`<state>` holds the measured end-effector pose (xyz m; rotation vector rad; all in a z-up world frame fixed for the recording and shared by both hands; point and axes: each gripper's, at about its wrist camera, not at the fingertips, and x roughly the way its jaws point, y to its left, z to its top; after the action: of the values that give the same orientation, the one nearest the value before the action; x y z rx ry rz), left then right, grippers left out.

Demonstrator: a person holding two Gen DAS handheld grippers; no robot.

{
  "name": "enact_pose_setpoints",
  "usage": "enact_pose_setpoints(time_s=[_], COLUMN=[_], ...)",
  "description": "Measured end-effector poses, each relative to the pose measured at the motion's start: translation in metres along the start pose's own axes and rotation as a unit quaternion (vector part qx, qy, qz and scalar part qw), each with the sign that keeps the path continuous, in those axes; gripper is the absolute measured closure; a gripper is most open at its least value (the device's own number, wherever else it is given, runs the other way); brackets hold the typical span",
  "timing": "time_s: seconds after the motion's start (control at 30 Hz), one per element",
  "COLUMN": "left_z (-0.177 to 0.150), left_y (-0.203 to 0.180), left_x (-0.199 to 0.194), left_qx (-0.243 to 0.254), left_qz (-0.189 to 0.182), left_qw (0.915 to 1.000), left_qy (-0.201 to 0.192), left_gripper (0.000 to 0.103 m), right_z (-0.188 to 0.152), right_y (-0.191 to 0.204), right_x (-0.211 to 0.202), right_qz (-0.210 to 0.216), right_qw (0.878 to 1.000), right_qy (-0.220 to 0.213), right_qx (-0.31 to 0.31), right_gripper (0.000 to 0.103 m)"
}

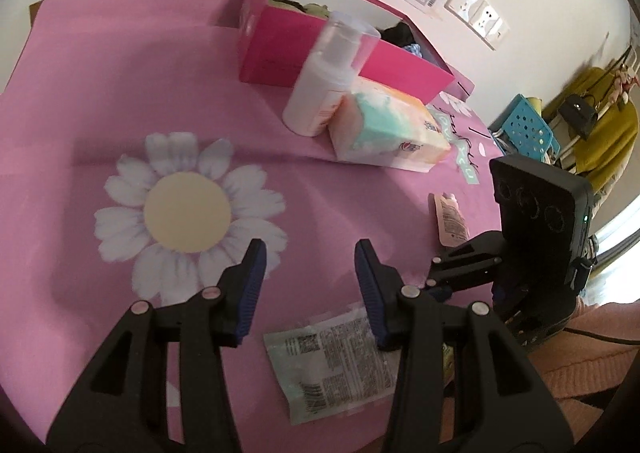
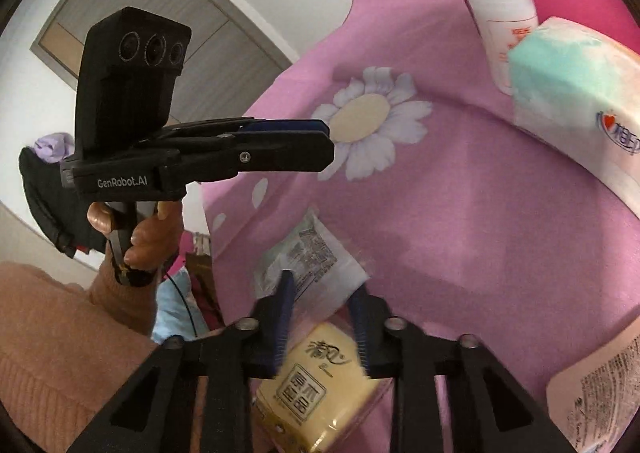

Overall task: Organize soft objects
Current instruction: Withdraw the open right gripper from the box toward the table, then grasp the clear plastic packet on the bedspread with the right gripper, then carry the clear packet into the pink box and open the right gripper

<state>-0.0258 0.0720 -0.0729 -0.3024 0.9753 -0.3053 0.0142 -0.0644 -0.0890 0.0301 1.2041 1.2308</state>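
My left gripper [image 1: 308, 253] is open and empty above the pink tablecloth, just beyond a flat clear wipe packet [image 1: 340, 357]. My right gripper [image 2: 322, 287] is open, its blue pads either side of a yellow tissue pack [image 2: 316, 385] that lies between the fingers; I cannot tell if they touch it. The wipe packet [image 2: 308, 257] lies just past its tips. The left gripper [image 2: 326, 141] shows in the right wrist view, and the right gripper body [image 1: 540, 221] in the left wrist view. An open pink box [image 1: 320, 53] holds soft items at the far side.
A white pump bottle [image 1: 324, 81] and a pastel tissue pack [image 1: 384, 125] stand before the box. A pink sachet [image 1: 450, 219] lies at the right. The tablecloth [image 1: 120, 93] has a daisy print. A blue stool [image 1: 524, 125] and wall sockets are beyond the table.
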Motion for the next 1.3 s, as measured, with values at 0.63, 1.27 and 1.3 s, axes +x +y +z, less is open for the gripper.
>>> enact_pose_setpoints(time_s=[0.63, 1.27, 1.3], left_z=[0.006, 0.033, 0.036], left_y=[-0.016, -0.053, -0.055], left_x=[0.048, 0.048, 0.045], left_qx=[0.030, 0.080, 0.083], left_qz=[-0.063, -0.126, -0.127], left_qw=[0.9957, 0.9876, 0.9874], left_qy=[0.062, 0.049, 0.043], left_gripper=[0.055, 0.057, 0.057], right_z=[0.009, -0.003, -0.003], right_y=[-0.058, -0.043, -0.041], right_x=[-0.070, -0.113, -0.116], right_qz=[-0.101, -0.122, -0.125], right_qw=[0.988, 0.979, 0.978], right_qy=[-0.101, -0.157, -0.161], right_qx=[0.052, 0.047, 0.044], right_gripper=[0.095, 0.095, 0.095])
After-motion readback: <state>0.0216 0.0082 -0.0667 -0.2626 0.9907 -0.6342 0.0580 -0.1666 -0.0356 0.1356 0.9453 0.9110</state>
